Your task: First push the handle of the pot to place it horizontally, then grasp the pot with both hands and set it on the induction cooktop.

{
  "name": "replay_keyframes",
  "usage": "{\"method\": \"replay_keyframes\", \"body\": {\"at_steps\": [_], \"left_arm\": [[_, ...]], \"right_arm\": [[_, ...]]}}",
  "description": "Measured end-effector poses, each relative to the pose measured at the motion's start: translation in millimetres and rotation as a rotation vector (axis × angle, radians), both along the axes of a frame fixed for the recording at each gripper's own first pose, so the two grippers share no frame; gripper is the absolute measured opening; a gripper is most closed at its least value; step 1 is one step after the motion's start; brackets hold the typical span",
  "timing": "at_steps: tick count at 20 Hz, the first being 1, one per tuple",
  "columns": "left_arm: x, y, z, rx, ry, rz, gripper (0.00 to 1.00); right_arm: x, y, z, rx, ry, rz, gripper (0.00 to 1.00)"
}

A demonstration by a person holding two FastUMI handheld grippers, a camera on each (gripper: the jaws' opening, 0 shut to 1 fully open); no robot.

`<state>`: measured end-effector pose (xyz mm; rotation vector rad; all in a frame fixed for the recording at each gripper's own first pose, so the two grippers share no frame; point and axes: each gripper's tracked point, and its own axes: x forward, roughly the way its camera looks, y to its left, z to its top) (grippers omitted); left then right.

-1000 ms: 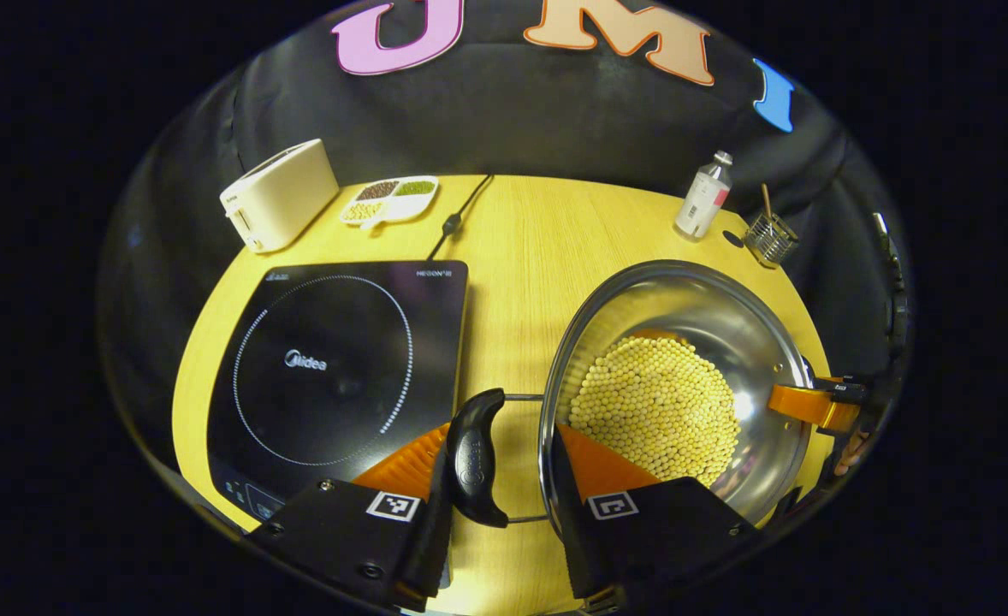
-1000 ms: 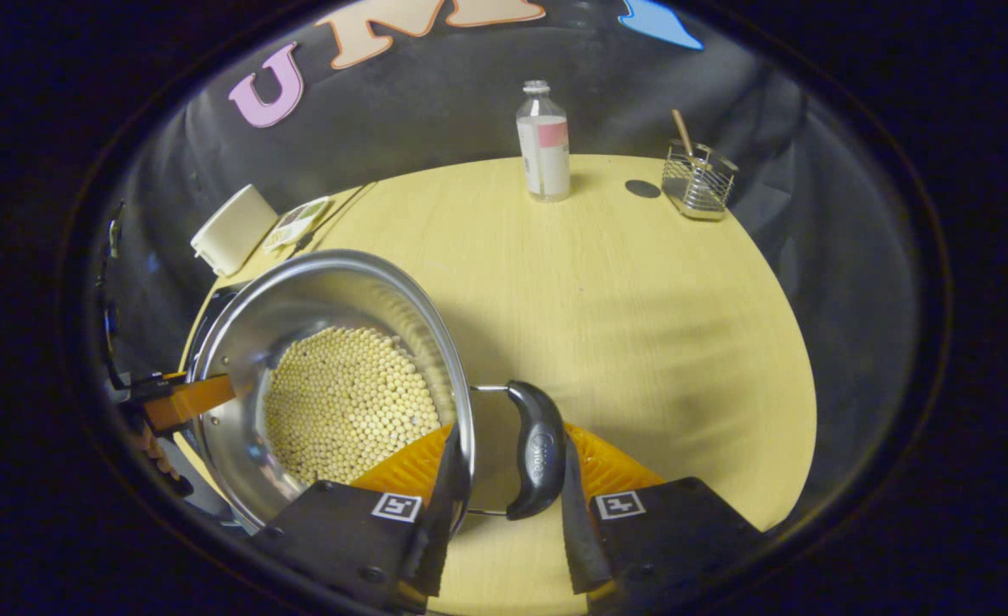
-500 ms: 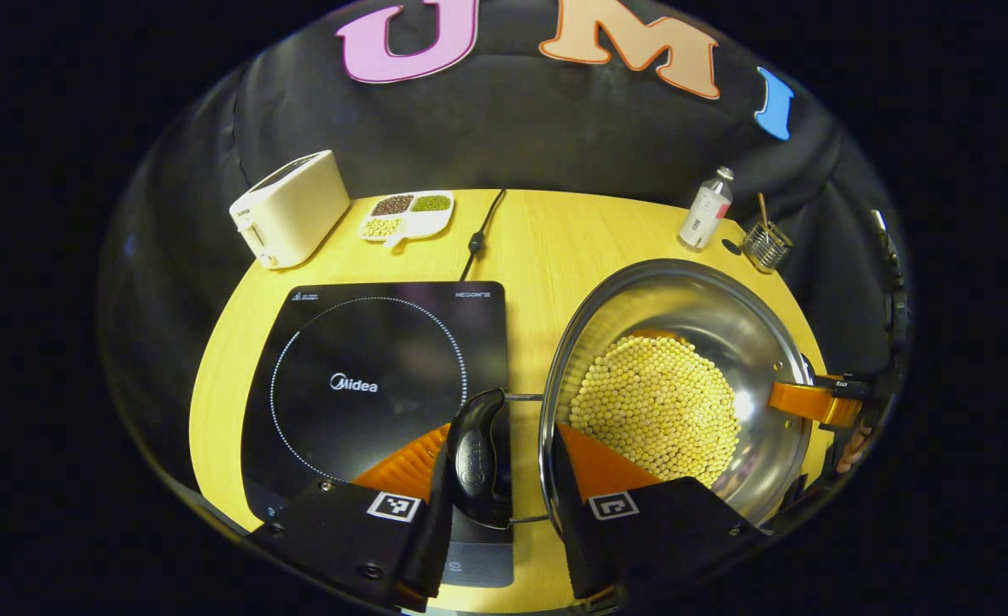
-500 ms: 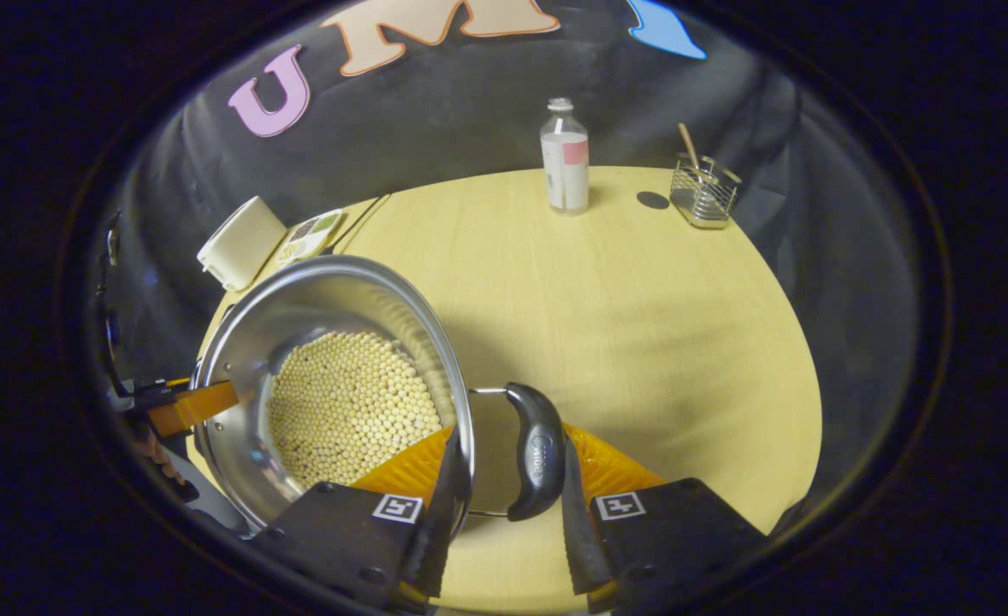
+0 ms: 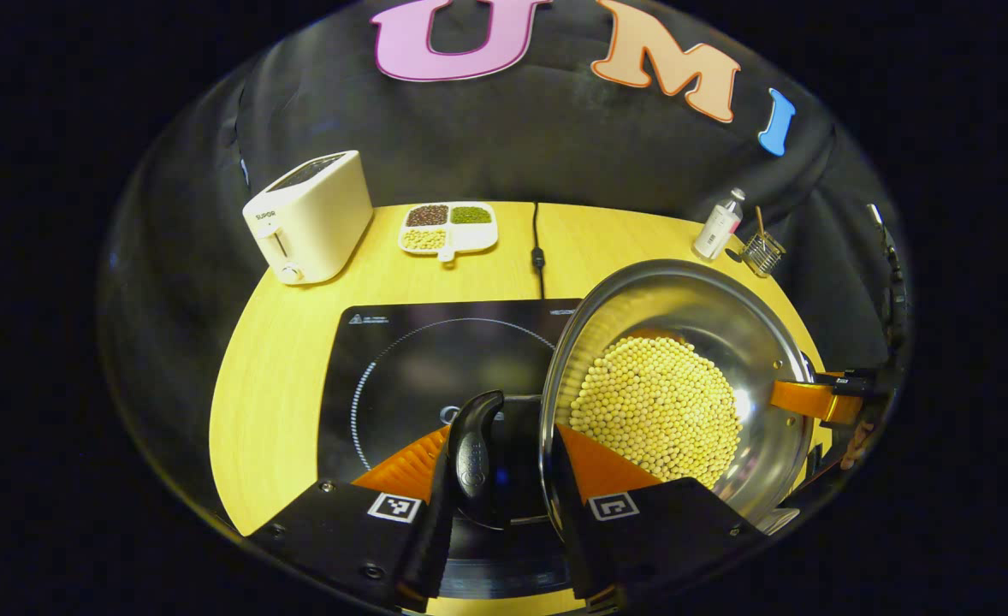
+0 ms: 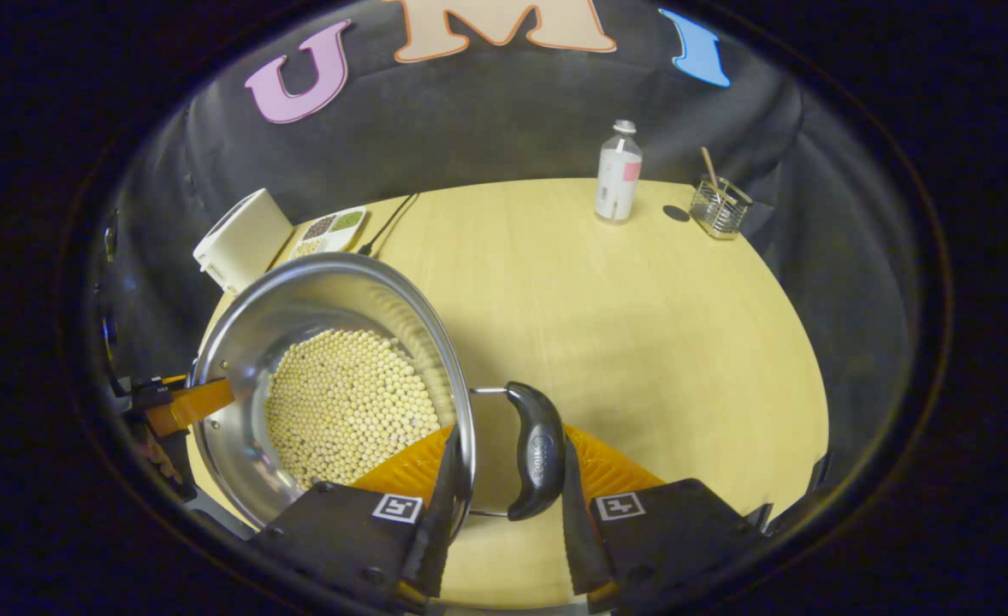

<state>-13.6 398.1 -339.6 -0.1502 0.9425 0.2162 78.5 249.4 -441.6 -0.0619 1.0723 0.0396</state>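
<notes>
A steel pot (image 5: 641, 287) filled with pale yellow beans (image 5: 658, 406) hangs above the right part of the black induction cooktop (image 5: 410, 359). My left gripper (image 5: 504, 479) is shut on the pot: one finger sits inside the wall, the other outside the black side handle (image 5: 474, 449). My right gripper (image 6: 504, 488) grips the opposite side the same way, around the other black handle (image 6: 536, 449) and the pot (image 6: 299, 295) wall. The right gripper (image 5: 821, 400) also appears across the pot in the left gripper view, and the left gripper (image 6: 180, 404) across it in the right gripper view.
A cream toaster (image 5: 311, 214), a divided dish of beans (image 5: 448, 227) and the cooktop's cable (image 5: 536, 244) lie behind the cooktop. A bottle (image 6: 618, 174) and a wire basket (image 6: 720, 208) stand at the far right of the round wooden table (image 6: 641, 325).
Both grippers have carried the pot to the left. It was beside the cooktop and now overlaps the cooktop's right part. The grip on both handles is unchanged.
</notes>
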Motion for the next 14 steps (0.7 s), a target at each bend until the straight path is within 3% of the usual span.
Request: {"method": "replay_keyframes", "body": {"at_steps": [4,5,14], "left_arm": [[-10.3,38.0,3.7,-0.016,-0.008,0.001,0.57],[-11.5,44.2,4.7,-0.020,-0.007,0.001,0.57],[-21.8,109.7,-5.8,-0.002,0.020,0.012,0.56]], "right_arm": [[-2.4,45.3,4.4,-0.029,0.001,0.008,0.59],[-1.6,54.1,4.6,-0.031,0.003,0.008,0.55],[4.2,125.9,-16.0,-0.029,0.050,0.032,0.54]]}}
